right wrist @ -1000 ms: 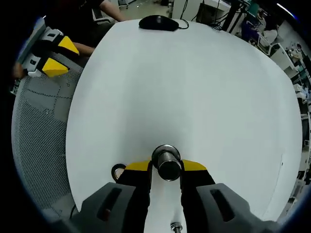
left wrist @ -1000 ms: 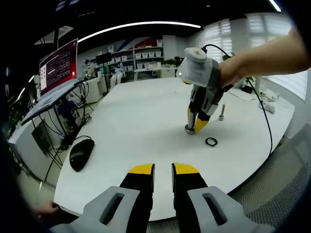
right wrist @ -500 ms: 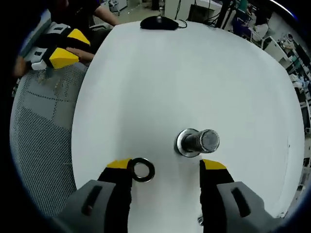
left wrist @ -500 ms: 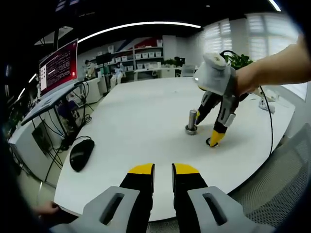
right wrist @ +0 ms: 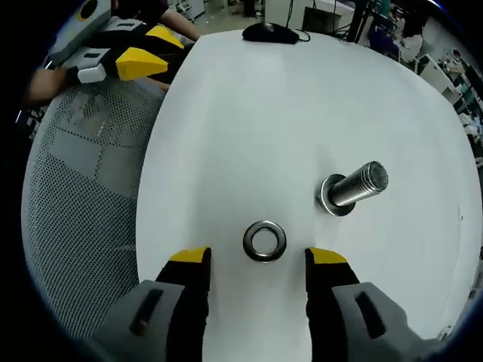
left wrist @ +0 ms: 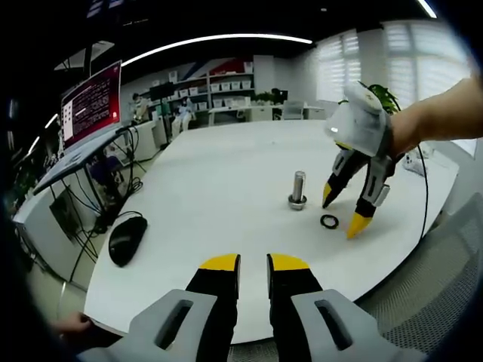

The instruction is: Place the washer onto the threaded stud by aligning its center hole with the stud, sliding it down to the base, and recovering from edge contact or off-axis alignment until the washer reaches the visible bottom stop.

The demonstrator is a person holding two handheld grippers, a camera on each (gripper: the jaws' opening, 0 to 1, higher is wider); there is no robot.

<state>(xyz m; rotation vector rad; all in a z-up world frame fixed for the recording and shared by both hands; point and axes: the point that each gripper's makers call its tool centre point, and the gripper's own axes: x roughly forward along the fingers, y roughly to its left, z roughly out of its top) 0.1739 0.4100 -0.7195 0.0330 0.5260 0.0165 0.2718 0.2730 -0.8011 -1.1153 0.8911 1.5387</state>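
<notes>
Left gripper view: the left gripper (left wrist: 253, 264) sits low over the near edge of the white table (left wrist: 219, 181), its 2 yellow-tipped jaws nearly together with only a narrow gap, holding nothing. Farther out, the threaded stud (left wrist: 298, 190) stands upright on its base. The washer (left wrist: 329, 221) lies flat on the table just beside the stud, apart from it. The right gripper (left wrist: 353, 210), held by a hand (left wrist: 407, 128), points down with its jaws spread, 1 tip on each side of the washer. A black mouse (left wrist: 126, 239) lies near the table's left edge.

Right gripper view: the right gripper (right wrist: 258, 258) has its jaws wide apart, and the washer (right wrist: 264, 240) lies flat between the tips, touching neither. The threaded stud (right wrist: 352, 188) stands near the washer. The left gripper (right wrist: 124, 56) appears beyond the table edge, above a mesh chair (right wrist: 83, 219).
</notes>
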